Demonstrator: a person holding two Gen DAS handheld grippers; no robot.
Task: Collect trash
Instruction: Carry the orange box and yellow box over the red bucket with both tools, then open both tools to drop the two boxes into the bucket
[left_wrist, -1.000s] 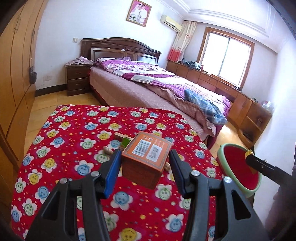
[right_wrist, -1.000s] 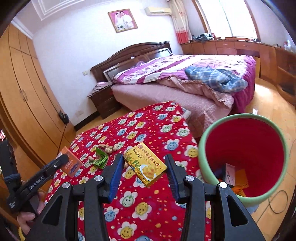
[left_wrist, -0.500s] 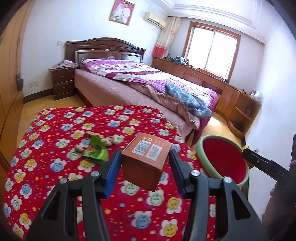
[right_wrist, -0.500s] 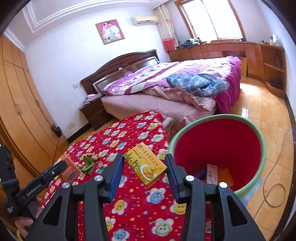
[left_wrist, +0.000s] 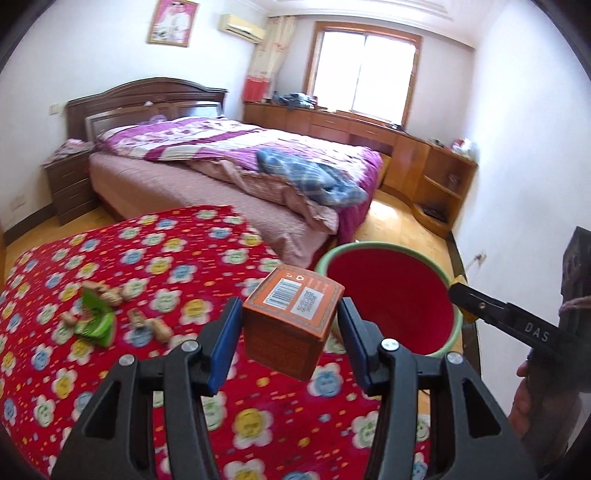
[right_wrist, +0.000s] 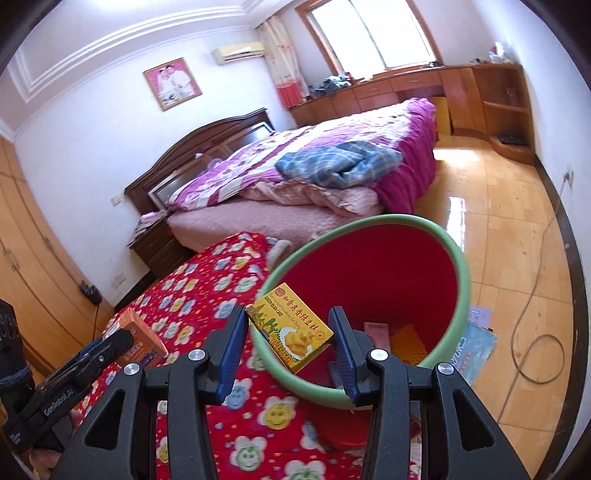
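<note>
My left gripper is shut on an orange box with a barcode label, held above the red flowered table, left of the red bin with a green rim. My right gripper is shut on a yellow green-bean-cake box, held over the near rim of the bin. The bin holds a few pieces of trash at its bottom. A green wrapper and peanut shells lie on the table.
A bed with purple bedding stands beyond the table. Wooden cabinets line the window wall. A cable and papers lie on the wooden floor beside the bin. A wardrobe stands at the left.
Both grippers have moved right toward the bin with their boxes. The right gripper's yellow box now hangs over the bin's rim; the left gripper's orange box is nearer the bin.
</note>
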